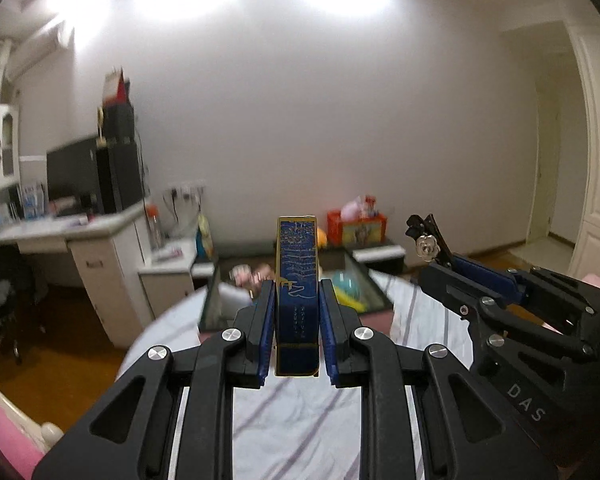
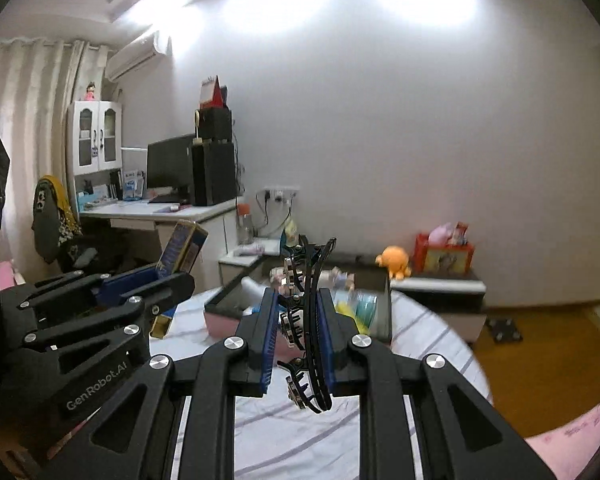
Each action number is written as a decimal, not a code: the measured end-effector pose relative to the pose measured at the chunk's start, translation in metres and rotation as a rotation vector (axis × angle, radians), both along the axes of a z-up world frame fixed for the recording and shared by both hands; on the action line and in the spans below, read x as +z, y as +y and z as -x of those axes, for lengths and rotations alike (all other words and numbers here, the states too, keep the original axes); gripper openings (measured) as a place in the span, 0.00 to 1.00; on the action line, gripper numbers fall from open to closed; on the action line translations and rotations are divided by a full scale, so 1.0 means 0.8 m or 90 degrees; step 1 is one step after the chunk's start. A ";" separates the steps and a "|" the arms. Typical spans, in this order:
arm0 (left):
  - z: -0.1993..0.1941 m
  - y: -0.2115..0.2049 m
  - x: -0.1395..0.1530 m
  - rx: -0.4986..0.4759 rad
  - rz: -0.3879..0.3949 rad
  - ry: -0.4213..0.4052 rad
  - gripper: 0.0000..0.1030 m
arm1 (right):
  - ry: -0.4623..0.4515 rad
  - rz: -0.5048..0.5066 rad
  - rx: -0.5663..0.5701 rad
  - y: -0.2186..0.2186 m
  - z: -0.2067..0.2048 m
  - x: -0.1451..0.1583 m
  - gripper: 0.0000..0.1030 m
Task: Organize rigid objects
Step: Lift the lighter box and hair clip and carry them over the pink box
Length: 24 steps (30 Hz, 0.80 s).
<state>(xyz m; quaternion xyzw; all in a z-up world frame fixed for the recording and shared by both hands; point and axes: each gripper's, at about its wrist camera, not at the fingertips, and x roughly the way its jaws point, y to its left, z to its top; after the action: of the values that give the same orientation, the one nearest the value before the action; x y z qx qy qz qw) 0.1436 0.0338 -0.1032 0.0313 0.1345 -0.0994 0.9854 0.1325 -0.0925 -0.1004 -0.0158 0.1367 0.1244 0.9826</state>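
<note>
Ahead, a dark tray (image 2: 380, 316) holds blurred colourful toys (image 2: 364, 306). Left gripper (image 1: 297, 304) clamps a blue box (image 1: 297, 280) — right gripper (image 2: 298, 316) grips a black hair clip (image 2: 306, 320).

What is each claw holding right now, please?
Left claw: shut on the blue box.
Right claw: shut on the black hair clip.

Both wrist views face the same wall (image 1: 320, 120), side by side.

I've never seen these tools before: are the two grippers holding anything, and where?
Left gripper: a blue box, pinched by its lower side walls. Right gripper: a black hair claw clip, pinched across its middle.
</note>
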 end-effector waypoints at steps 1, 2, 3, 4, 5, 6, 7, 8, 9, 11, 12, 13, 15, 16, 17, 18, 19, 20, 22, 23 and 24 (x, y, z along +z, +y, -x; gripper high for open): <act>0.002 -0.002 0.004 0.004 -0.006 -0.009 0.20 | -0.012 0.000 -0.001 0.000 0.004 0.007 0.19; 0.004 -0.002 0.009 0.011 -0.008 -0.021 0.20 | -0.023 0.004 -0.002 0.002 0.008 0.013 0.19; 0.008 -0.001 0.013 0.012 -0.011 -0.032 0.20 | -0.033 0.005 -0.003 0.003 0.012 0.017 0.19; 0.012 0.000 0.017 0.010 -0.011 -0.038 0.20 | -0.046 0.004 -0.001 0.004 0.016 0.023 0.19; 0.014 0.001 0.020 0.012 -0.010 -0.042 0.20 | -0.050 0.006 0.000 0.005 0.018 0.027 0.19; 0.017 0.002 0.023 0.016 -0.013 -0.050 0.20 | -0.059 0.005 -0.002 0.005 0.021 0.029 0.19; 0.019 0.003 0.026 0.020 -0.015 -0.058 0.20 | -0.069 0.006 -0.005 0.006 0.024 0.032 0.19; 0.021 0.003 0.029 0.022 -0.017 -0.062 0.20 | -0.071 0.009 -0.008 0.007 0.025 0.035 0.19; 0.023 0.004 0.031 0.022 -0.017 -0.069 0.20 | -0.078 0.011 -0.012 0.008 0.027 0.037 0.19; 0.024 0.006 0.035 0.022 -0.017 -0.081 0.20 | -0.085 0.012 -0.013 0.011 0.029 0.040 0.19; 0.026 0.006 0.037 0.029 -0.020 -0.086 0.20 | -0.088 0.010 -0.014 0.011 0.030 0.041 0.19; 0.027 0.006 0.039 0.030 -0.020 -0.089 0.20 | -0.094 0.009 -0.015 0.012 0.030 0.042 0.19; 0.027 0.009 0.041 0.030 -0.019 -0.093 0.20 | -0.096 0.010 -0.012 0.014 0.030 0.044 0.19; 0.026 0.010 0.042 0.031 -0.021 -0.093 0.20 | -0.099 0.009 -0.011 0.014 0.029 0.045 0.19; 0.025 0.011 0.043 0.031 -0.022 -0.100 0.20 | -0.099 0.009 -0.009 0.015 0.029 0.045 0.19; 0.024 0.012 0.044 0.033 -0.022 -0.100 0.20 | -0.099 0.010 -0.007 0.015 0.029 0.045 0.19; 0.022 0.012 0.043 0.034 -0.023 -0.096 0.20 | -0.101 0.009 -0.006 0.016 0.027 0.045 0.19; 0.018 0.013 0.043 0.036 -0.025 -0.096 0.20 | -0.101 0.009 -0.004 0.017 0.027 0.045 0.19; 0.011 0.011 0.042 0.040 -0.029 -0.094 0.20 | -0.099 0.011 -0.003 0.017 0.022 0.045 0.19; 0.010 0.009 0.041 0.042 -0.031 -0.093 0.20 | -0.099 0.010 -0.002 0.018 0.020 0.045 0.19; 0.006 0.009 0.040 0.044 -0.032 -0.093 0.20 | -0.096 0.009 0.000 0.017 0.017 0.043 0.19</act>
<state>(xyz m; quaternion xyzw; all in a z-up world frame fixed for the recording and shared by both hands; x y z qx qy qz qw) 0.1387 0.0409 -0.0710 0.0583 0.0656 -0.0595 0.9944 0.1186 -0.0793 -0.0657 -0.0319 0.0634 0.1217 0.9900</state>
